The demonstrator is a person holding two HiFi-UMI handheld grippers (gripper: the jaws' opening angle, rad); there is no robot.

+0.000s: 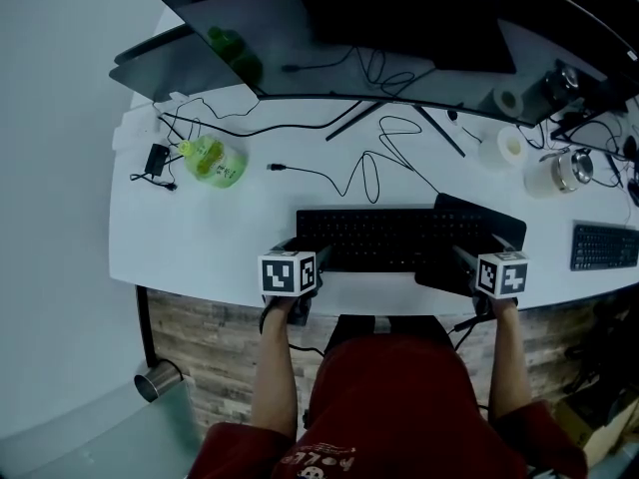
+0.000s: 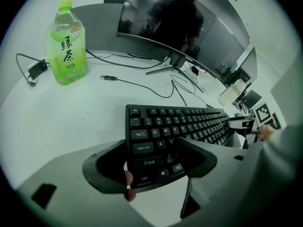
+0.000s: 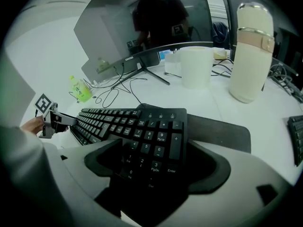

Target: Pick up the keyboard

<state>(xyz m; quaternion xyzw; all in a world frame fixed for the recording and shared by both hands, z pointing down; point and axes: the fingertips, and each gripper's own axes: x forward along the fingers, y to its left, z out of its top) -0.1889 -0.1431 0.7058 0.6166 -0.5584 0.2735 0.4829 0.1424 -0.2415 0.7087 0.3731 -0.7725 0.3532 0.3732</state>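
Note:
A black keyboard (image 1: 389, 238) lies flat on the white desk (image 1: 220, 238) near its front edge, its right end on a dark mouse pad (image 1: 479, 216). My left gripper (image 1: 305, 251) stands open at the left front corner. In the left gripper view the Ctrl and Shift keys of the keyboard (image 2: 180, 122) sit between the wide jaws of the left gripper (image 2: 154, 160). My right gripper (image 1: 487, 251) is open at the right end. The numpad of the keyboard (image 3: 142, 126) lies between the spread jaws of the right gripper (image 3: 154, 162).
A green tea bottle (image 1: 212, 160) lies at the back left, loose cables (image 1: 369, 168) run behind the keyboard, and a curved monitor (image 1: 399, 28) stands at the back. A white flask (image 3: 251, 51), a white cup (image 3: 195, 65) and a second keyboard (image 1: 604, 245) are to the right.

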